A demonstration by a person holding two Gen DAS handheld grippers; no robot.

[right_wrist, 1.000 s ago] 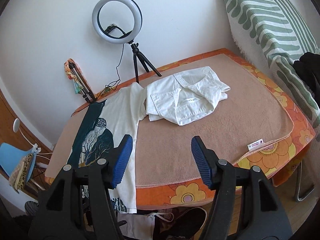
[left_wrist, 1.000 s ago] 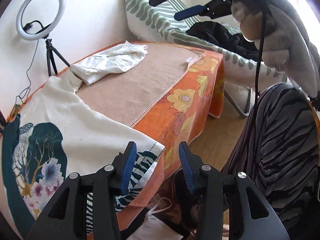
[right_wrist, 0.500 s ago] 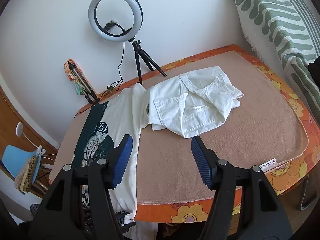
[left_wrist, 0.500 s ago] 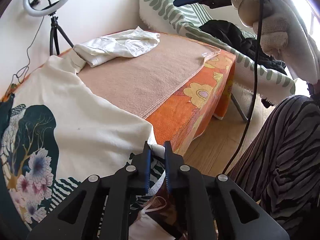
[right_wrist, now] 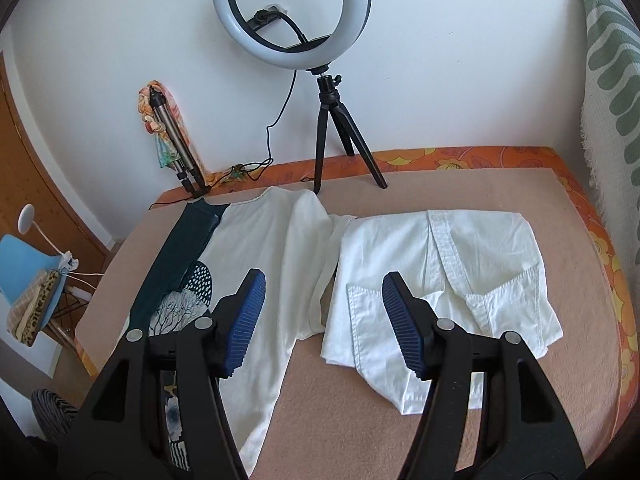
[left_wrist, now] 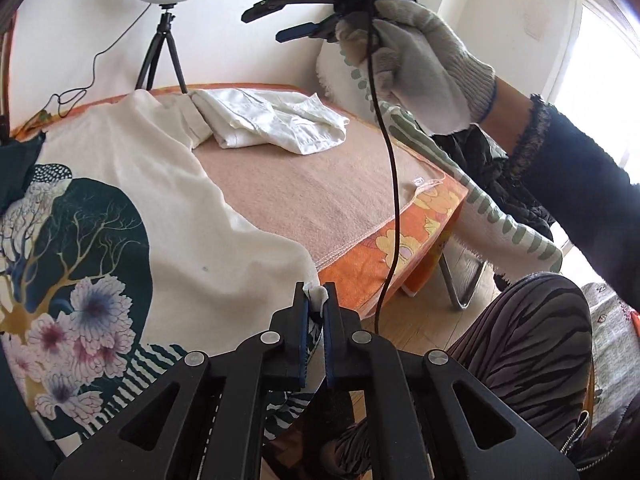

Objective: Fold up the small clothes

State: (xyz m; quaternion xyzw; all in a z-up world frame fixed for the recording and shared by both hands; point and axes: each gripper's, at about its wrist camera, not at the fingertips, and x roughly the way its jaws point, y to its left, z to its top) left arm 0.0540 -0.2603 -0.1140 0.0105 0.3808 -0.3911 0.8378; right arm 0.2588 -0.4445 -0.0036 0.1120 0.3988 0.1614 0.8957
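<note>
Beige blanket (right_wrist: 360, 420) | left gripper (left_wrist: 316, 300) pinching printed shirt (left_wrist: 168, 216) corner, hem hidden | right gripper (right_wrist: 324, 320) spread, empty

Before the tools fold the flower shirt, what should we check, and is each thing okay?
1. Left tool pinching the printed shirt corner: ok, white fabric sits between its just-closed jaws.
2. Right tool free to grab: ok, open and empty.
3. Right tool on the shirt's far corner: not ok, it hovers above the cloth.
4. Folded white shirt clear of the printed one: not ok, they meet at the sleeve.
5. Ring light tripod out of the way: cannot tell, it stands close behind the shirt's top edge.
</note>
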